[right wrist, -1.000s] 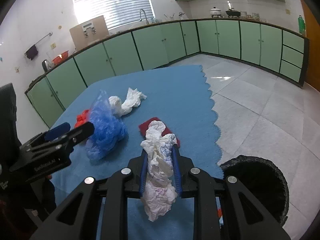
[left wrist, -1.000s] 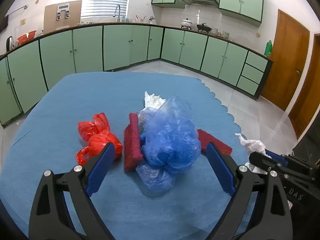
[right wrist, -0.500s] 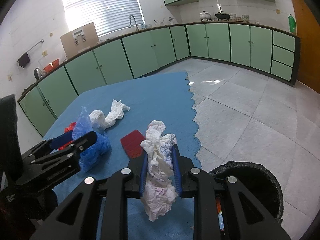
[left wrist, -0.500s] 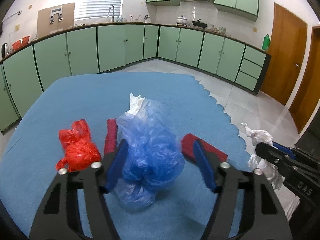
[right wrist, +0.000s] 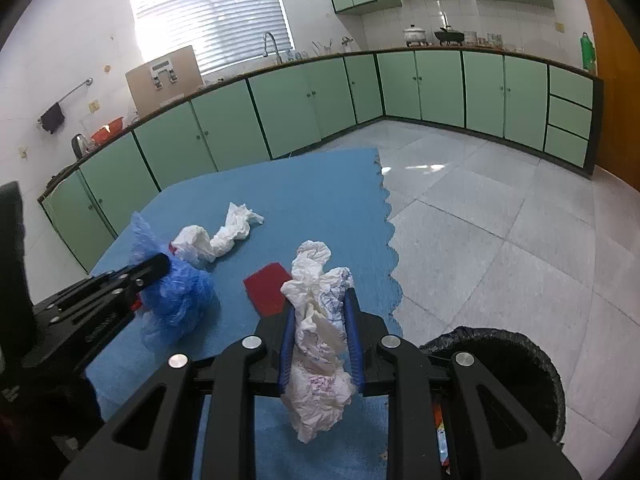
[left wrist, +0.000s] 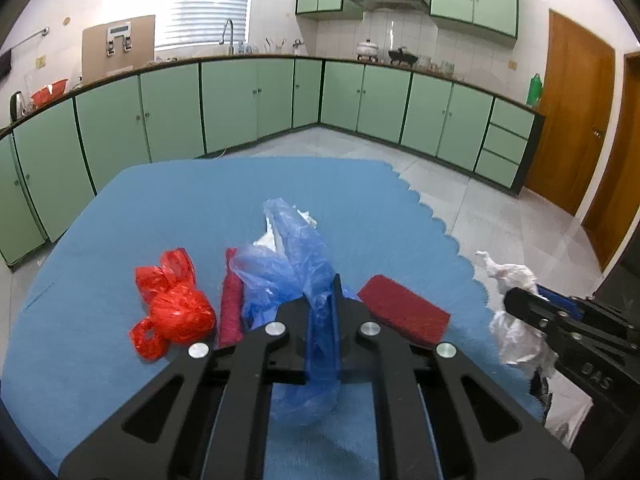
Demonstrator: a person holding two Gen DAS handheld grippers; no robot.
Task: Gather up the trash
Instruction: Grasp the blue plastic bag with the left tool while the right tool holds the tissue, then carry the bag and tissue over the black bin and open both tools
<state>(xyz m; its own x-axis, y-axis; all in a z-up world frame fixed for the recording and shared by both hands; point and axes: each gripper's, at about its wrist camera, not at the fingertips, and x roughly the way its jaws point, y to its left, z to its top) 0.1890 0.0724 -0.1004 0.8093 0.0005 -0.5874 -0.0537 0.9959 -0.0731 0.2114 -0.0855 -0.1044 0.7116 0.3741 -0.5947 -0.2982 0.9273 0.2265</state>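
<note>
Trash lies on the blue mat (left wrist: pixel 168 216) in the left wrist view: a red plastic bag (left wrist: pixel 172 304), a dark red strip (left wrist: pixel 231 312) and a red pad (left wrist: pixel 404 312), while the left gripper (left wrist: pixel 323 320) has just closed its jaws and now pinches the blue plastic bag (left wrist: pixel 288 264); at the right edge the other tool shows mirrored lettering that looks like "DAS". In the right wrist view the right gripper (right wrist: pixel 320 336) is clamped on a crumpled white paper (right wrist: pixel 318 320) with faint, unreadable blue and red scribbles, a loose white wad (right wrist: pixel 218 238) rests farther back on the mat, and a black-lined bin (right wrist: pixel 516 364) stands on the floor just right of the mat's scalloped edge.
</note>
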